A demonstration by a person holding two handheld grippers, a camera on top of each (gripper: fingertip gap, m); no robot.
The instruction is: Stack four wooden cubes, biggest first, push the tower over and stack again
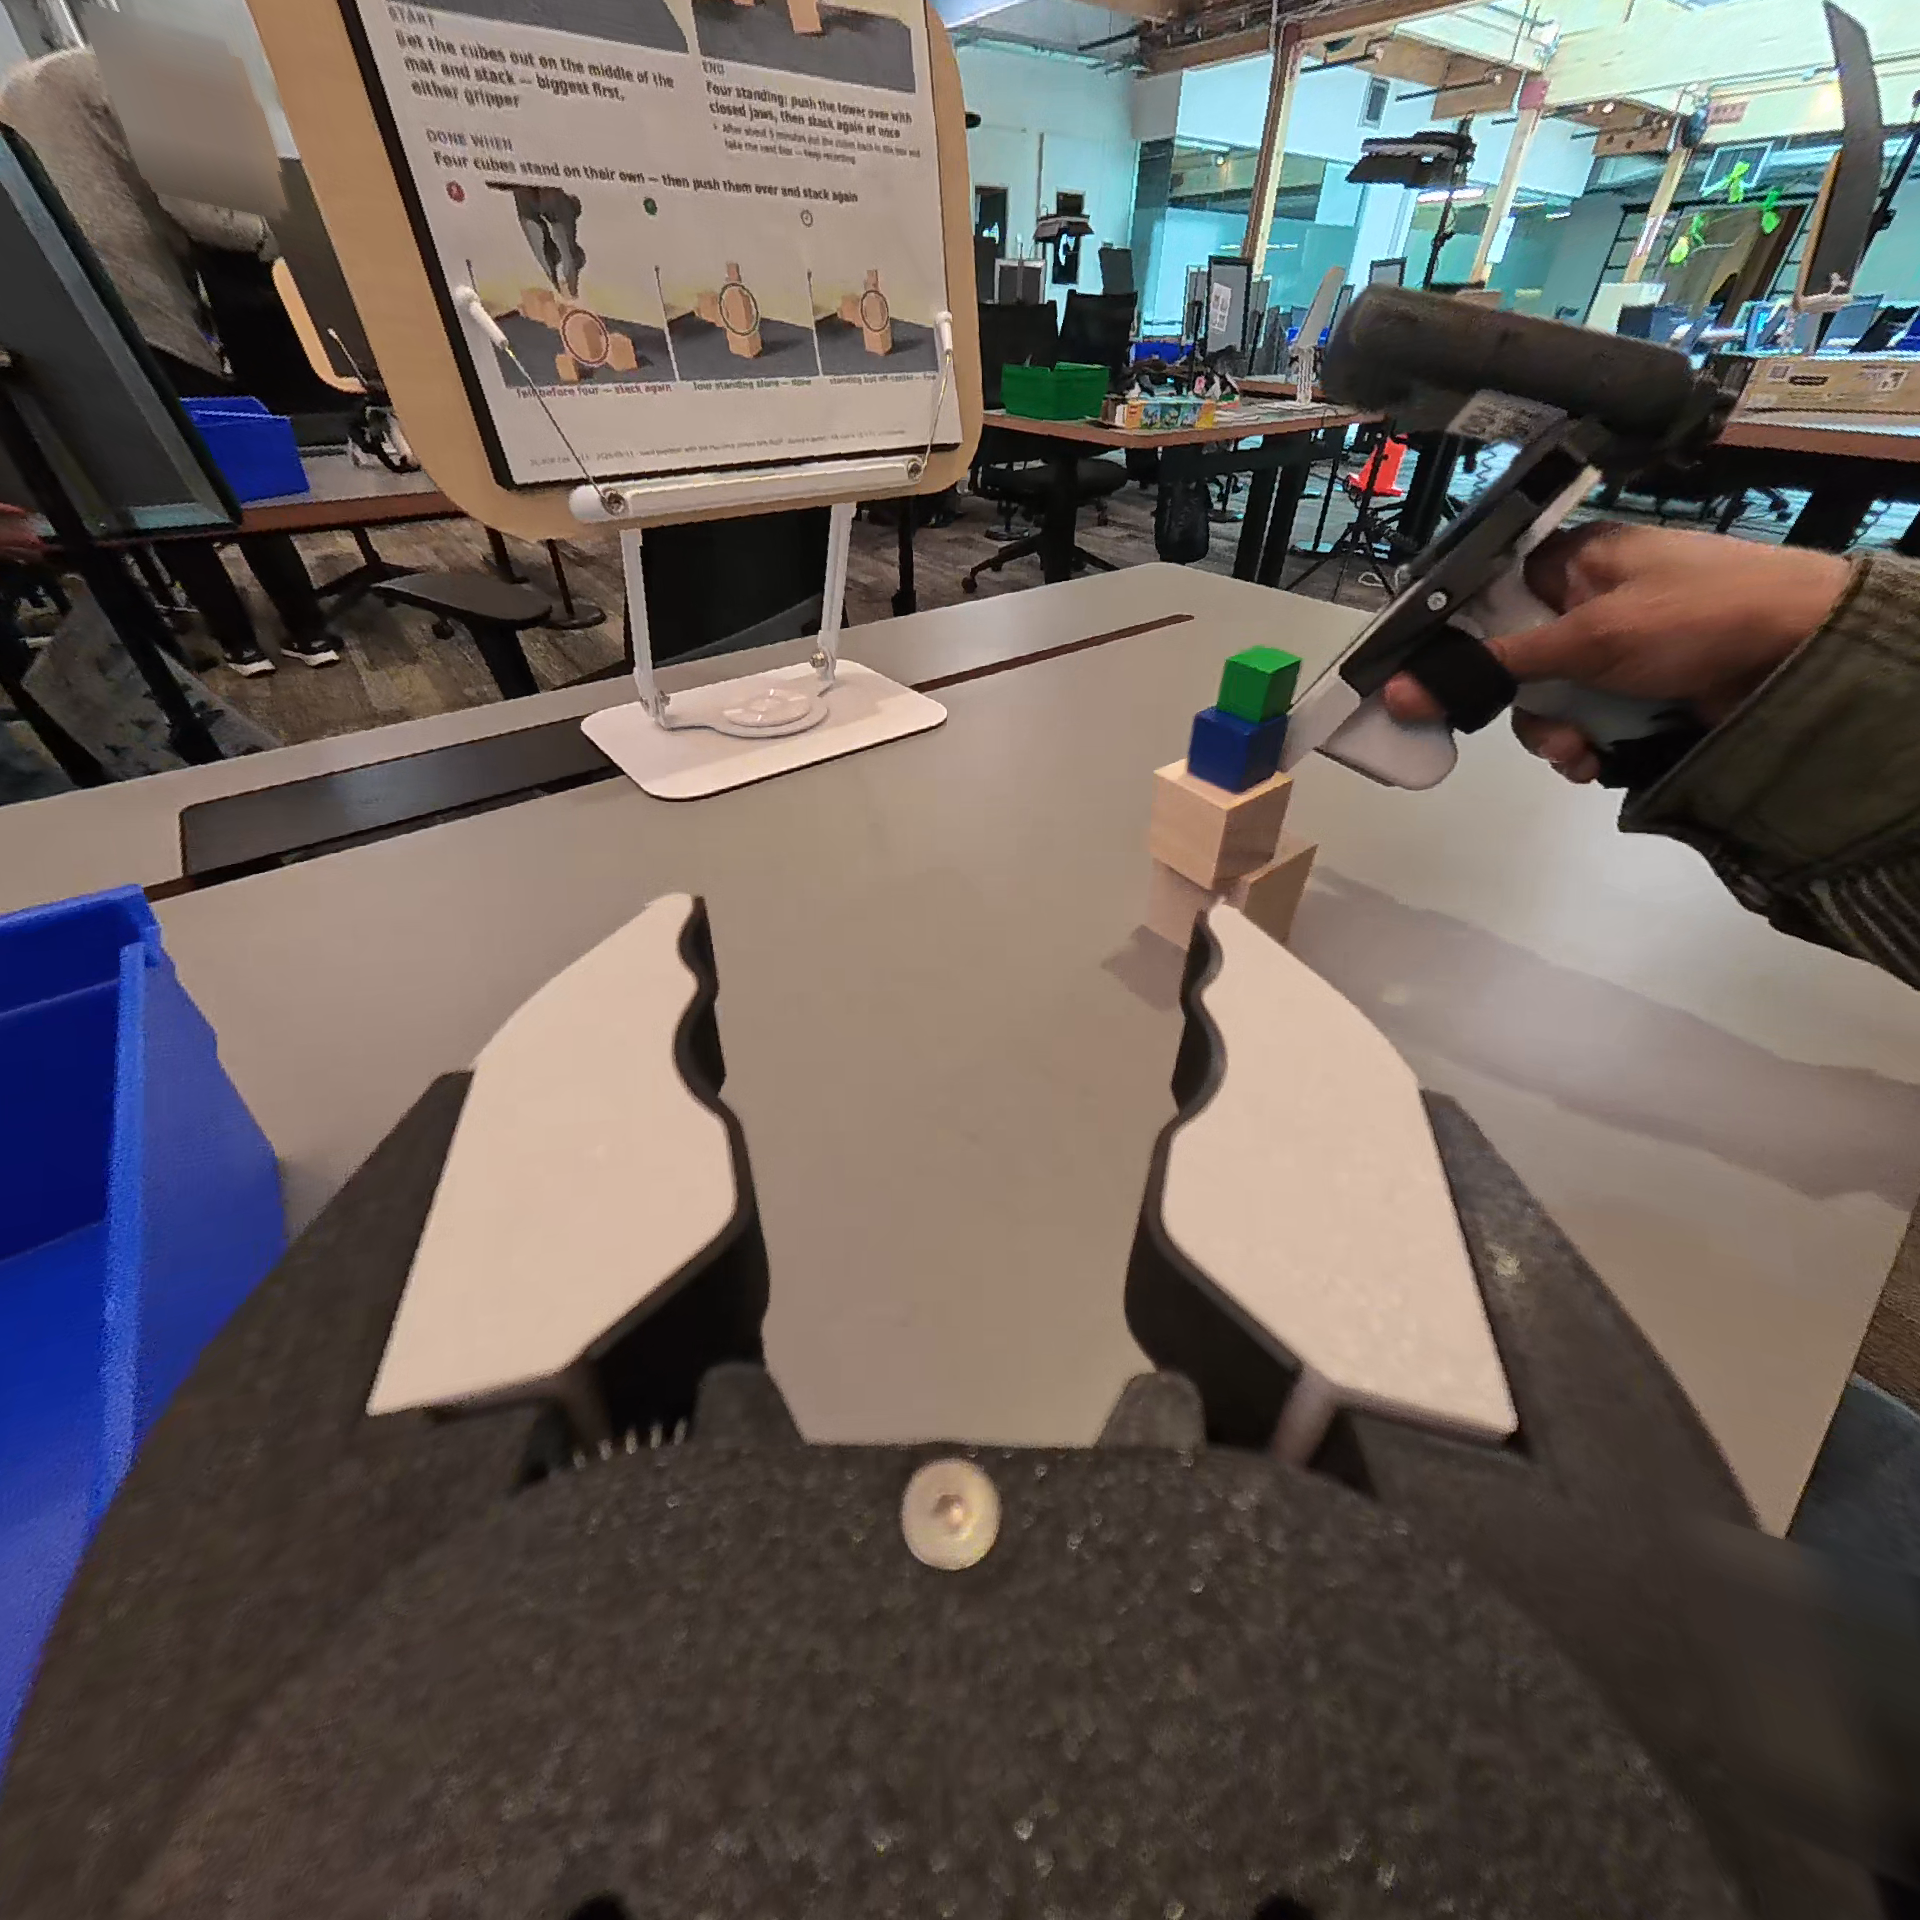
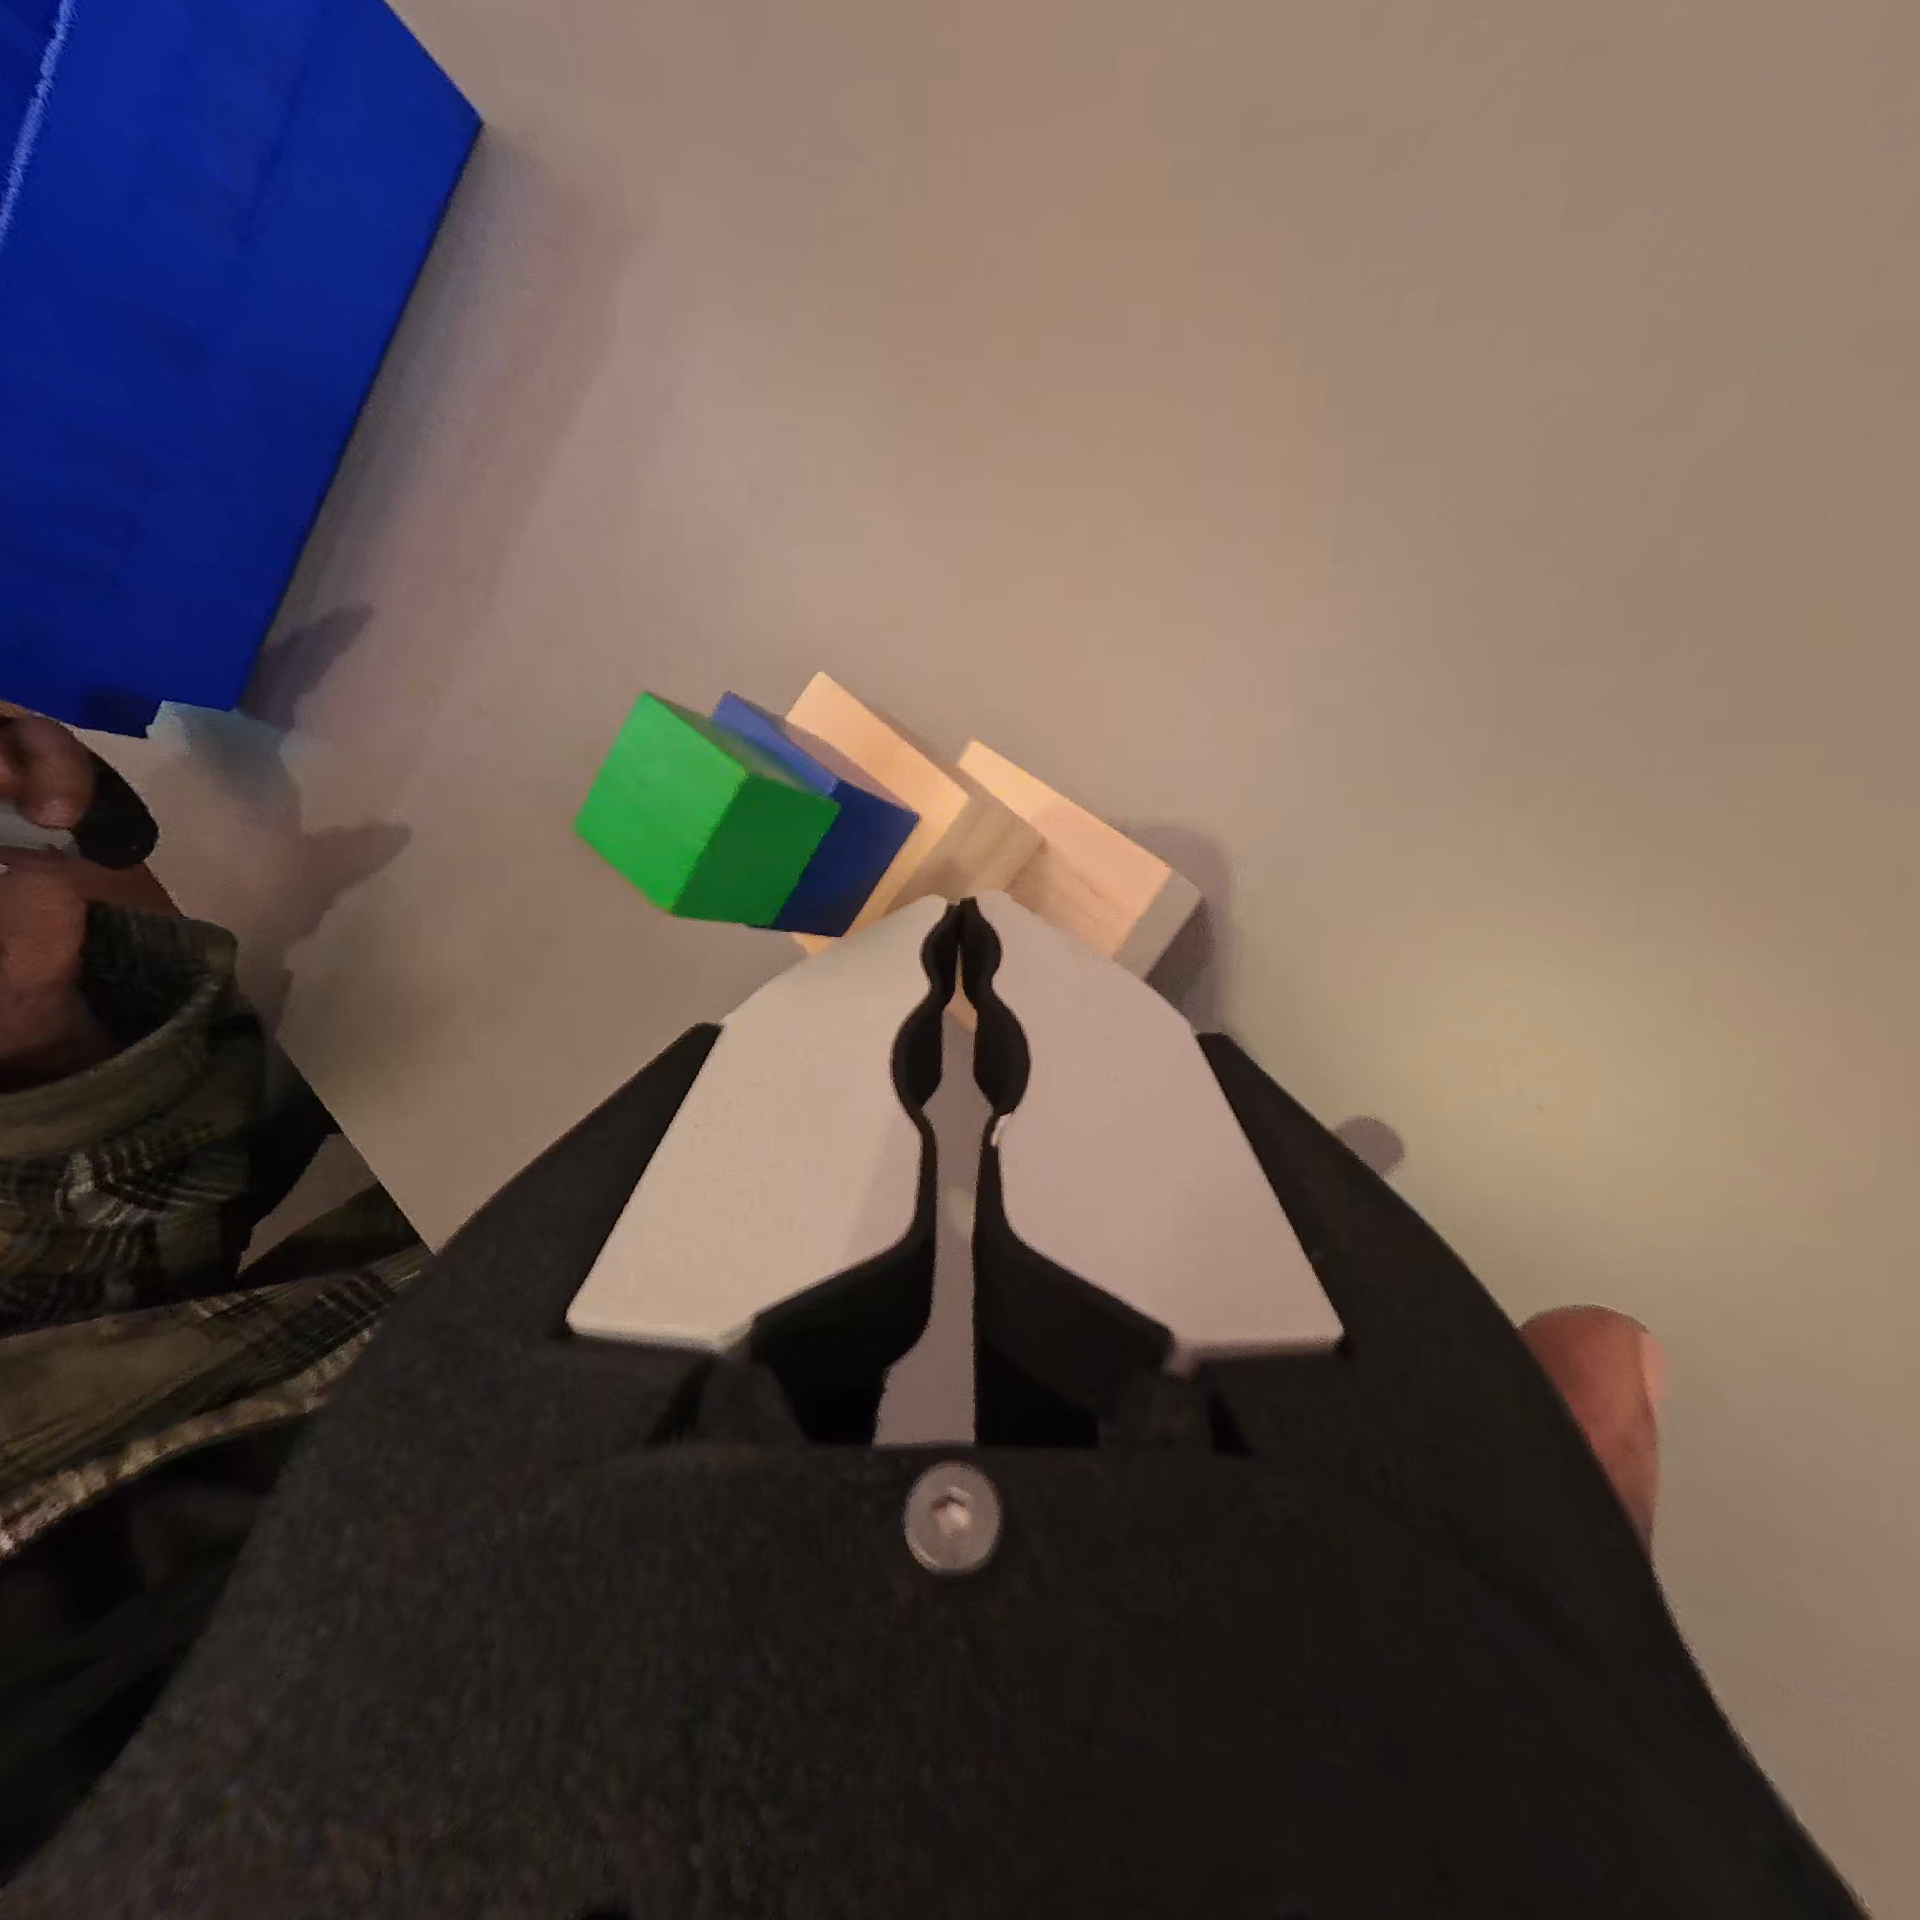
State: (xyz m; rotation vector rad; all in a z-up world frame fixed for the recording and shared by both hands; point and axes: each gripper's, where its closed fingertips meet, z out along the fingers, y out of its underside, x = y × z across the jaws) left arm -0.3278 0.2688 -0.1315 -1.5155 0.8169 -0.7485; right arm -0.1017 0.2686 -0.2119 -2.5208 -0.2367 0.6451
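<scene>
Four-cube tower [image 1: 1231, 800] on table [image 1: 935, 862]; bin [image 1: 94, 1143] at left; stand [image 1: 764, 717] behind.

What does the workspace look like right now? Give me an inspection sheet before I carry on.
Surface: grey table, bare around the tower.
Job's things: four cubes stacked, green cube on blue cube on smaller plain cube on largest plain cube; layers visibly offset.
Clutter: blue bin at the left edge; instruction stand behind.
Grippers: left gripper open, empty, short of the tower; right gripper shut, tips at the tower's side.
Cables: nothing seen.
Surroundings: open office with desks and chairs; a person at far left.
</scene>
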